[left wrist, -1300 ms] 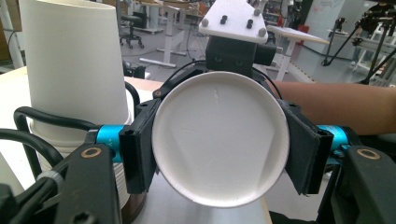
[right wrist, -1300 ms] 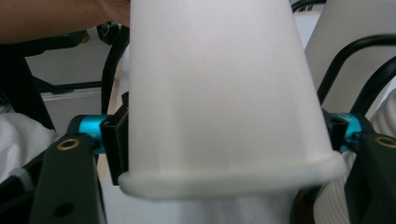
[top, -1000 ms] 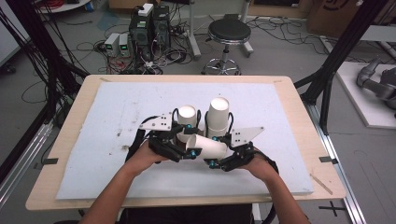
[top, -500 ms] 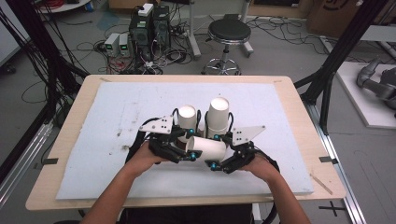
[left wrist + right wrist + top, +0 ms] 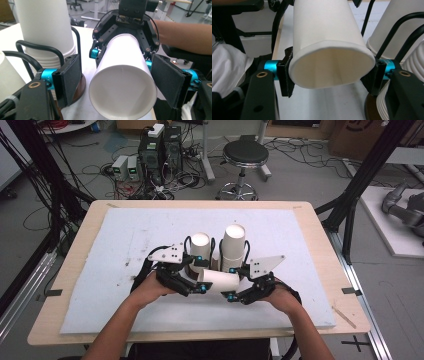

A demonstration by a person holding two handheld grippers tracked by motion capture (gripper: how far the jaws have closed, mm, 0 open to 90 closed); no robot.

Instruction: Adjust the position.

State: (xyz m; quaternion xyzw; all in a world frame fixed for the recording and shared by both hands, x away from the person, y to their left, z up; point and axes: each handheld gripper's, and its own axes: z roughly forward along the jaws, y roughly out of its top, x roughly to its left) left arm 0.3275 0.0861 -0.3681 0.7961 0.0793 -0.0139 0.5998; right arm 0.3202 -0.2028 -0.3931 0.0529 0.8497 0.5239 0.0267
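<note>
A white paper cup (image 5: 220, 281) lies on its side in the air between my two grippers, above the white foam board (image 5: 100, 285). My right gripper (image 5: 330, 75) is shut on the cup's open mouth (image 5: 329, 67); its pads press the rim into an oval. My left gripper (image 5: 120, 82) is open around the cup's closed base (image 5: 122, 92), with a small gap at the left pad (image 5: 68, 80). In the high view the left gripper (image 5: 197, 287) and right gripper (image 5: 235, 295) face each other near the board's front.
Two upright stacks of white cups (image 5: 200, 247) (image 5: 234, 245) stand just behind the grippers, on a brown round base (image 5: 81, 86) with black wire loops. The nearer stack (image 5: 45, 30) rises close to my left jaw. Bare board stretches to both sides.
Both hands and the held cup have drifted slightly toward the table's near edge, and the cup lies more level. The grips look the same.
</note>
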